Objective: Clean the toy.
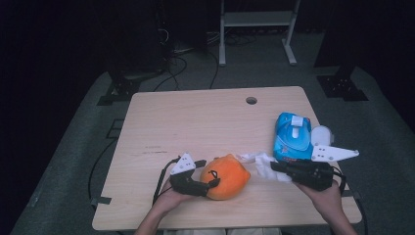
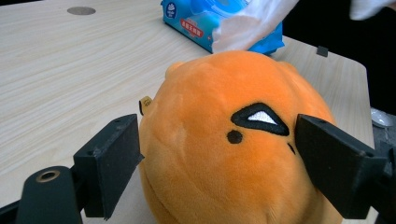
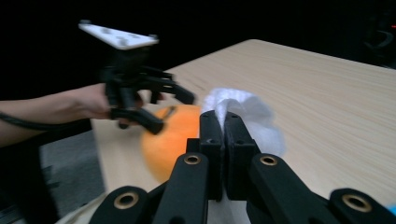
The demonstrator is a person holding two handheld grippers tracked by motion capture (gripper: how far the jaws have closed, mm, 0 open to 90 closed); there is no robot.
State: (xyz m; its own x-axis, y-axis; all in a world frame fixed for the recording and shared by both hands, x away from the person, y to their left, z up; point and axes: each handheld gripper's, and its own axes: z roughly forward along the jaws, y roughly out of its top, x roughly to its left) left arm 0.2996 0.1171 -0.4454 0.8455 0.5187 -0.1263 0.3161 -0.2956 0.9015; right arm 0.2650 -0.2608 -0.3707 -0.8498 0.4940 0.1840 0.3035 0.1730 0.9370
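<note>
— Nearest the lens: orange plush toy point(image 2: 233, 154), round, black-and-white eye patch showing. Sits between the left tongs point(image 1: 203, 174), one black jaw on each flank.

— Clamped?

— Jaws spread wide around it. Both look about at the fabric, but I can't tell if they press. So: apart, straddling the plush, toy resting on the table point(image 1: 195, 122).

— Order by size. Table first?

— Light wood table, small round hole far beyond both tongs. Then the plush, near edge, just inboard of the left tongs. Then the blue wipes pack point(image 1: 292, 137), just past the right tongs point(image 1: 275, 166), lying flat, flap side up.

— Right tongs?

— Jaws together, pinching a white wipe point(image 3: 247, 112). Wipe bunches up past the tips, crumpled. From above it lies between the right tongs and the plush, close to the toy, touching or not I can't tell.

— Smallest?

— Yellow tag point(image 2: 145, 105) on the plush, on the side by the left tongs' left-hand jaw. Print unreadable.

— Hands?

— One hand on each tool, coming in from the near edge.
</note>
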